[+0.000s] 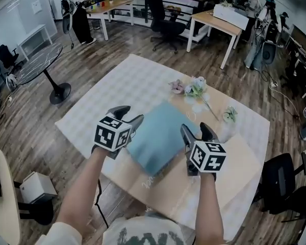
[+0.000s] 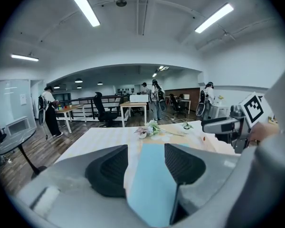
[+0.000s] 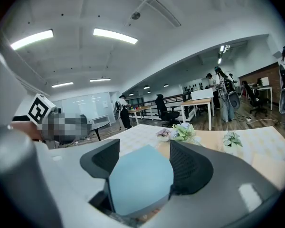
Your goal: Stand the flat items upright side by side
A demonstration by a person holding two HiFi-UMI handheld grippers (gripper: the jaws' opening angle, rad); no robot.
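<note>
A light-blue flat item (image 1: 157, 136) lies slanted over the table between my two grippers. My left gripper (image 1: 128, 115) has its jaws round the item's left edge, and my right gripper (image 1: 196, 129) has its jaws round the right edge. In the left gripper view the blue item (image 2: 154, 184) runs up between the jaws of the left gripper (image 2: 146, 163), tight against the right pad. In the right gripper view the blue item (image 3: 140, 182) fills the gap of the right gripper (image 3: 145, 167). The item's underside is hidden.
The table carries a white checked cloth (image 1: 137, 80) and a tan sheet (image 1: 229, 162). A bunch of artificial flowers (image 1: 194, 88) and a small green sprig (image 1: 229, 115) lie behind the item. A round glass table (image 1: 38, 60) stands left, and a black chair (image 1: 283, 180) stands right.
</note>
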